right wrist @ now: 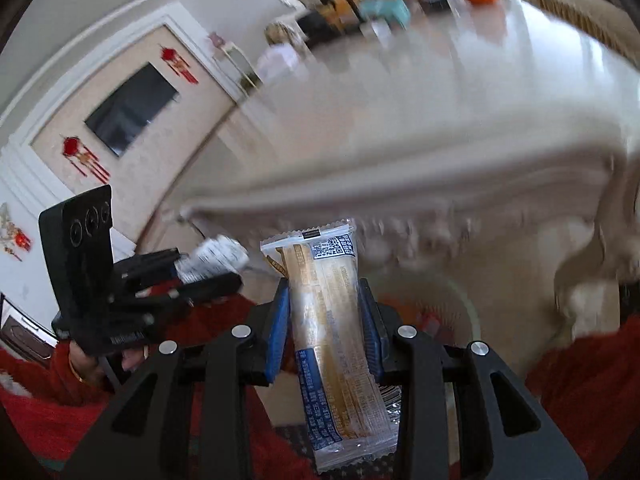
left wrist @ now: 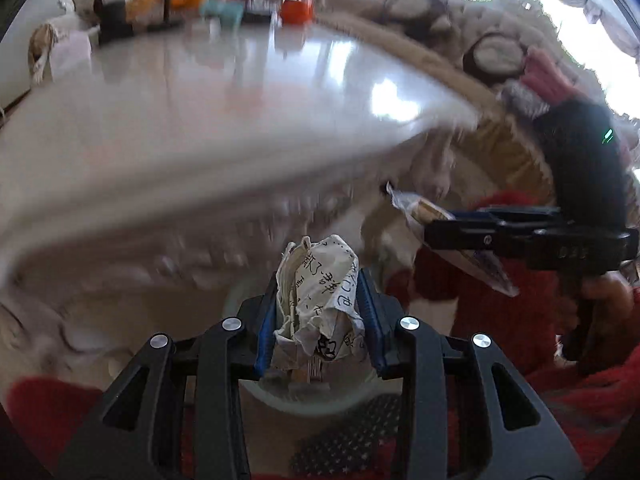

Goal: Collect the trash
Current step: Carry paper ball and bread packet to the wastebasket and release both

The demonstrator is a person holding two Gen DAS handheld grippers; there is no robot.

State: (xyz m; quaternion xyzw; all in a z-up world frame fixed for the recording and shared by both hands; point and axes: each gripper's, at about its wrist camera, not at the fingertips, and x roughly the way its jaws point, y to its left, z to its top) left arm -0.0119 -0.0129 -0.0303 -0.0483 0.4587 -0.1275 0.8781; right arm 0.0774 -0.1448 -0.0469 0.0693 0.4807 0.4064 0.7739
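Both fingers clamped: left gripper (left wrist: 320,304) pinches crumpled paper (left wrist: 322,300); right gripper (right wrist: 326,320) pinches snack wrapper (right wrist: 332,332).

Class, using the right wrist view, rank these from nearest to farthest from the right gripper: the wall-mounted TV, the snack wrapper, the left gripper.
1. snack wrapper: clamped between the right gripper fingers.
2. left gripper: just to the left, holding crumpled paper.
3. TV: on the far wall, upper left.

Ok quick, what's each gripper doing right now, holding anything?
Left gripper: closed on a crumpled white printed paper ball.
Right gripper: closed on a long clear plastic snack wrapper with gold and blue print.
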